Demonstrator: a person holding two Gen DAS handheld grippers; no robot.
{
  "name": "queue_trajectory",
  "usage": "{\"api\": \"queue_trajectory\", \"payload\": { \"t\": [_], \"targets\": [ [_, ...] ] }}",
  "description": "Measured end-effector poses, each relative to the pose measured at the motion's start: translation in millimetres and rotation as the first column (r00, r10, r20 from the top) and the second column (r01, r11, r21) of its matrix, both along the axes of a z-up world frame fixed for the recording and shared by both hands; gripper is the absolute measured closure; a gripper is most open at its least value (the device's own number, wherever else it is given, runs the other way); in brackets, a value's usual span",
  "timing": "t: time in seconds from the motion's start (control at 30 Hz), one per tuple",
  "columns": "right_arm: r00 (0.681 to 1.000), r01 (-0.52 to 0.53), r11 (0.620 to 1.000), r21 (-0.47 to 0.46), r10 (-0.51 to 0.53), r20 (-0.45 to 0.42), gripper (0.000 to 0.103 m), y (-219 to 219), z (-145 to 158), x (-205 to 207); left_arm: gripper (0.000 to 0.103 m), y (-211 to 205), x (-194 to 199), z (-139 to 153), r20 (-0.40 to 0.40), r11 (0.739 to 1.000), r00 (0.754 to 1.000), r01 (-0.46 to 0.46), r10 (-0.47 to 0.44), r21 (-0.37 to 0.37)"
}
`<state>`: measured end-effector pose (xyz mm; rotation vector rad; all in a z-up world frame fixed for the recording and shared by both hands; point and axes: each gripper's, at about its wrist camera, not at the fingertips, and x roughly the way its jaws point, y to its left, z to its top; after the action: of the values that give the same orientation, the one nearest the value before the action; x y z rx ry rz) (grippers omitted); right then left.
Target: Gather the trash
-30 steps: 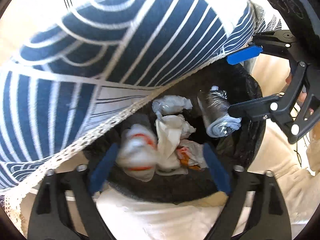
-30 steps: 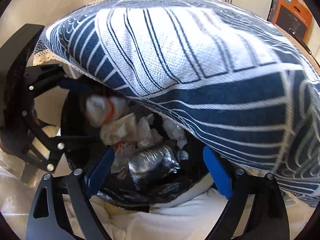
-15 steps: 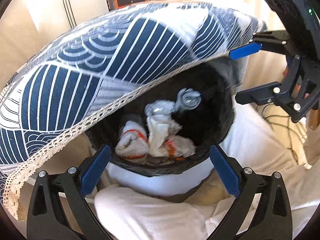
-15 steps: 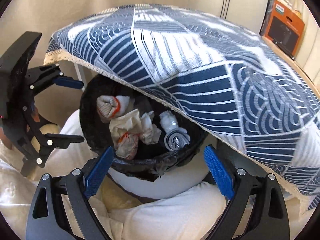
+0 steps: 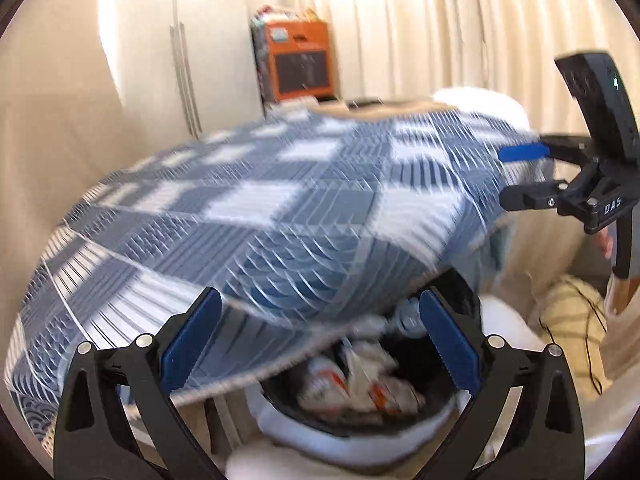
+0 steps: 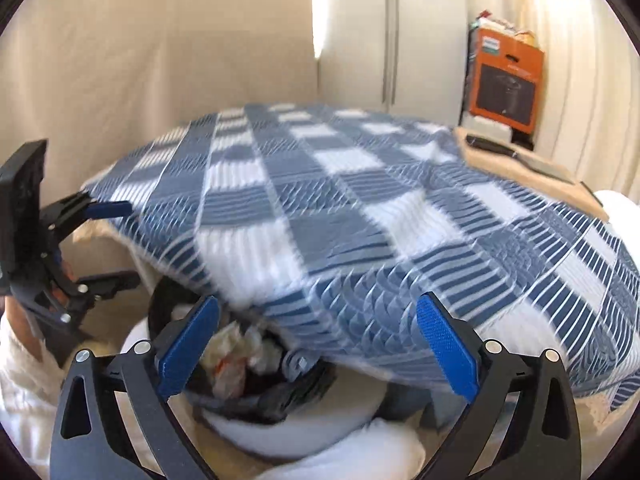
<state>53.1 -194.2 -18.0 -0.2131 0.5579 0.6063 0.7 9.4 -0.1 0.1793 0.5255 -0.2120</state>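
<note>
A white bin with a black liner [image 5: 400, 420] sits low in both views [image 6: 256, 400], partly under the overhanging tablecloth. It holds crumpled white and orange tissues [image 5: 352, 384] and a crushed clear bottle [image 6: 296, 362]. My left gripper [image 5: 320, 344] is open and empty above the bin, also seen from the side [image 6: 108, 240]. My right gripper [image 6: 316, 348] is open and empty above the bin, also seen from the side [image 5: 516, 176].
A table under a blue and white patterned cloth [image 6: 360, 216] fills the middle of both views. An orange box [image 6: 508, 80] stands on the bare table end by cream curtains. White cupboard doors [image 6: 392, 40] are behind. Cables [image 5: 580, 320] lie on the floor.
Both grippers have risen and pulled back from inside the bin. The view has tilted up, so the tabletop and room show and the bin sits low. Both stay open.
</note>
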Motion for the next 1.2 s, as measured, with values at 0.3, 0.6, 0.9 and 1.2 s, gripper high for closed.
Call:
{"api": "queue_trajectory", "payload": {
  "t": [0.3, 0.6, 0.9, 1.2],
  "targets": [
    [0.997, 0.005, 1.0, 0.026, -0.007, 0.08, 0.008, 15, 24, 57, 0.006, 31, 53, 28, 0.122, 0.972, 0.964, -0.233, 0.235, -0.024],
    [0.993, 0.029, 0.995, 0.1, -0.041, 0.111, 0.008, 30, 25, 109, 0.006, 43, 82, 32, 0.173, 0.952, 0.936, -0.296, 0.306, -0.08],
    [0.994, 0.019, 0.993, 0.113, -0.031, 0.108, 0.008, 34, 20, 130, 0.006, 52, 100, 24, 0.141, 0.953, 0.945, -0.281, 0.295, -0.111],
    [0.992, 0.016, 0.992, 0.125, -0.032, 0.126, 0.008, 35, 16, 125, 0.006, 53, 104, 20, 0.111, 0.951, 0.948, -0.287, 0.299, -0.115]
  ]
}}
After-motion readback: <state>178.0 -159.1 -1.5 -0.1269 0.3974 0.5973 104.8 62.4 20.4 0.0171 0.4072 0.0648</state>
